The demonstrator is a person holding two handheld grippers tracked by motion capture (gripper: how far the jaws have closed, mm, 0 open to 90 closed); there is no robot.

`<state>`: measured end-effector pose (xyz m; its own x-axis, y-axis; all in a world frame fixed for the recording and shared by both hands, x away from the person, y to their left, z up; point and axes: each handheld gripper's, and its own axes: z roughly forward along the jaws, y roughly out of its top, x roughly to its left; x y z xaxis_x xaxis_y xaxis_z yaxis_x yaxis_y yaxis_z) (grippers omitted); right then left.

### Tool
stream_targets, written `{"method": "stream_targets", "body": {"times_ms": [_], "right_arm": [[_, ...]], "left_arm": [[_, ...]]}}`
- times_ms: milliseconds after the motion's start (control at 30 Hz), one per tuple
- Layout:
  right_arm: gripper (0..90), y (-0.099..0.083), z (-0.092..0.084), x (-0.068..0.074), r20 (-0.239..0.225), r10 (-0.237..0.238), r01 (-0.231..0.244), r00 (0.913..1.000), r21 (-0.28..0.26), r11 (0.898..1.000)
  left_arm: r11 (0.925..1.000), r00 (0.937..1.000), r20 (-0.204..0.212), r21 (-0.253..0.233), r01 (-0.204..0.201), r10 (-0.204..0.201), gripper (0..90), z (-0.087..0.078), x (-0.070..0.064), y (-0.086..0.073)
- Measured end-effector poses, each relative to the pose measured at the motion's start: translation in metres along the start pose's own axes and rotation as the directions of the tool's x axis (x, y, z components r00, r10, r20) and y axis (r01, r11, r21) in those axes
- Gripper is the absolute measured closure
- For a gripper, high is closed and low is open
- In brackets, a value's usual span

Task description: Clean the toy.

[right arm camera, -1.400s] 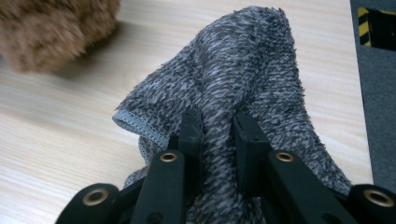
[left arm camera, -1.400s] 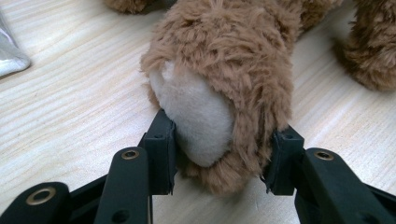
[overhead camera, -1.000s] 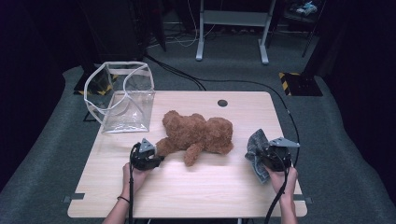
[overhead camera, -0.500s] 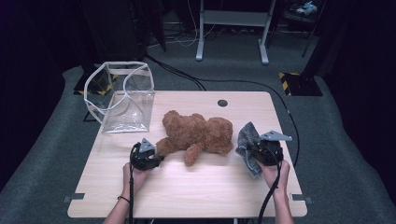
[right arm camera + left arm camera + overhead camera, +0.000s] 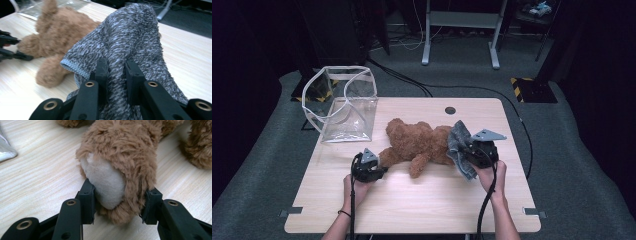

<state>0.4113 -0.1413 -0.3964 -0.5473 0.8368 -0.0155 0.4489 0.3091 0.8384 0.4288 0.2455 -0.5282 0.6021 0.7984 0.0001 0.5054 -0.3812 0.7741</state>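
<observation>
Teddy bear (image 5: 417, 145) lies mid-frame on worktop (image 5: 412, 205), undressed. Left gripper (image 5: 117, 202) fingers clamp its paw. Right gripper (image 5: 116, 70) fingers pinch grey knit garment (image 5: 130, 42) at bear's right end; dressing seemingly not begun.

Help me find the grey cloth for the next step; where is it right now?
The grey cloth hangs pinched in the right gripper, right of centre in the high view, against the teddy bear.
</observation>
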Motion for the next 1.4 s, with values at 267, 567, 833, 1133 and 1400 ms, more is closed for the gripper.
{"method": "stream_targets", "body": {"times_ms": [267, 567, 833, 1133, 1400], "right_arm": [[75.1, 0.027, 0.020, 0.028, -0.058, -0.071, 0.072, 0.9958, 0.008, 0.997], [75.1, 0.044, 0.066, 0.051, -0.090, -0.120, 0.126, 0.9887, 0.066, 0.990], [75.4, 0.031, 0.084, 0.040, -0.043, -0.087, 0.092, 0.9953, 0.129, 0.987], [75.5, 0.034, 0.062, 0.027, 0.040, -0.042, 0.037, 0.9983, 0.133, 0.990], [75.1, 0.068, 0.079, 0.045, -0.070, -0.085, 0.090, 0.9939, 0.071, 0.993]], "left_arm": [[1.0000, 1.0000, -0.001, 0.001, -0.007, 0.007, 55.0, 0.001, 0.000, 0.001], [1.0000, 1.0000, 0.004, 0.005, -0.004, 0.004, 58.8, 0.001, 0.001, 0.001], [0.9997, 0.9997, -0.006, -0.004, 0.023, -0.023, 63.9, 0.001, 0.001, 0.001], [0.9998, 0.9999, -0.003, -0.006, 0.017, -0.017, 64.9, 0.001, 0.001, 0.001], [0.9999, 0.9999, -0.001, -0.001, 0.015, -0.015, 65.0, 0.001, 0.001, 0.001]]}}
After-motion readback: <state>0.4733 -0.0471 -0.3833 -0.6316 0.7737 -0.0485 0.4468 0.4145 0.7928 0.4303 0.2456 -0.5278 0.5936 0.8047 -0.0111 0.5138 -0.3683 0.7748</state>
